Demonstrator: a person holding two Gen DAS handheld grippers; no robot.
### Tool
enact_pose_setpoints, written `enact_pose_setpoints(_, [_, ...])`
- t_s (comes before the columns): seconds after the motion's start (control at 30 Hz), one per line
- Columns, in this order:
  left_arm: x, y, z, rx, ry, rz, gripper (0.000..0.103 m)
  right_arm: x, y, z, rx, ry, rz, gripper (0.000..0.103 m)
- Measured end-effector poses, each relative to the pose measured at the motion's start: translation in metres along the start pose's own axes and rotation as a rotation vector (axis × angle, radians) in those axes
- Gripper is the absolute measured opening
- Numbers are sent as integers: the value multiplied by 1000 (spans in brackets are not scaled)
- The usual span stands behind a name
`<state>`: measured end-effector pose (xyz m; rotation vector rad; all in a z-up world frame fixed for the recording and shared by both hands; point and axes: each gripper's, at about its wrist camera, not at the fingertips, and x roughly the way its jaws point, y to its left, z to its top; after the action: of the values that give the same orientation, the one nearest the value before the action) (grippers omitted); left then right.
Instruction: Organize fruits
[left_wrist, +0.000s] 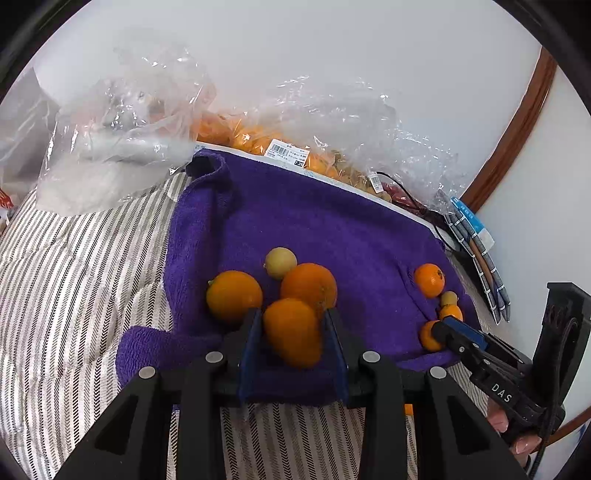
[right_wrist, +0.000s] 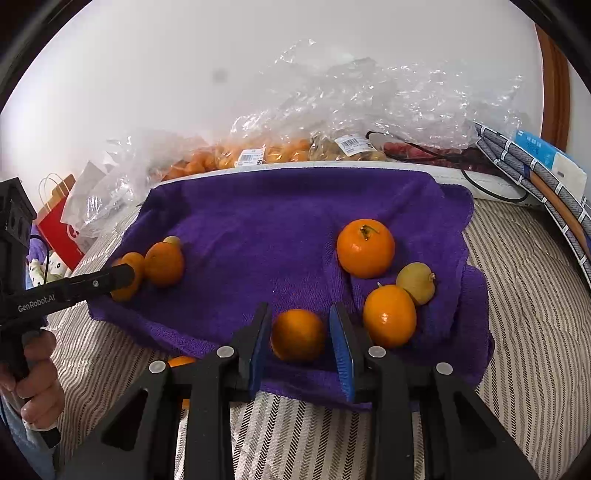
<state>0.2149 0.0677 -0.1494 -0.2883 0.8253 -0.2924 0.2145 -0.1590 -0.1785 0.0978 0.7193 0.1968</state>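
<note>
The left gripper has its fingers clamped on an orange over the purple towel (on a striped bed); the right gripper clamps a tangerine there.

On the purple towel lie two groups of fruit. One group has two large oranges touching, a pale yellow fruit behind them, and a third orange in front, upright between the left tool's pads. The other group has a stemmed mandarin, a yellowish fruit touching a second mandarin, and a small one just beside them.
</note>
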Motion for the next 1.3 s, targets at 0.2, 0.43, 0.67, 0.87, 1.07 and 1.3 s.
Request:
enact_pose_setpoints(0.2, [-3,-1,0,12,-8,-2,33,-11,-1,-2,12,-15,-6,34])
enact_pose_setpoints(0.43, [-22,0,3,23,-83,-21,46,-39,12,-7,68,-14,92,49])
enact_pose_setpoints(0.67, [-30,5,5,3,-101,-31,47,-41,48,-24,-2,46,91,50])
enact_pose_setpoints(0.87, [-36,9,6,-10,-121,-24,48,-21,49,-34,65,92,75,50])
enact_pose_setpoints(1.07, [-35,10,6,-14,-117,-31,48,-4,52,-29,80,136,80,48])
enact_pose_setpoints(1.3, [-38,4,5,13,-129,-25,48,-13,46,-33,109,96,86,41])
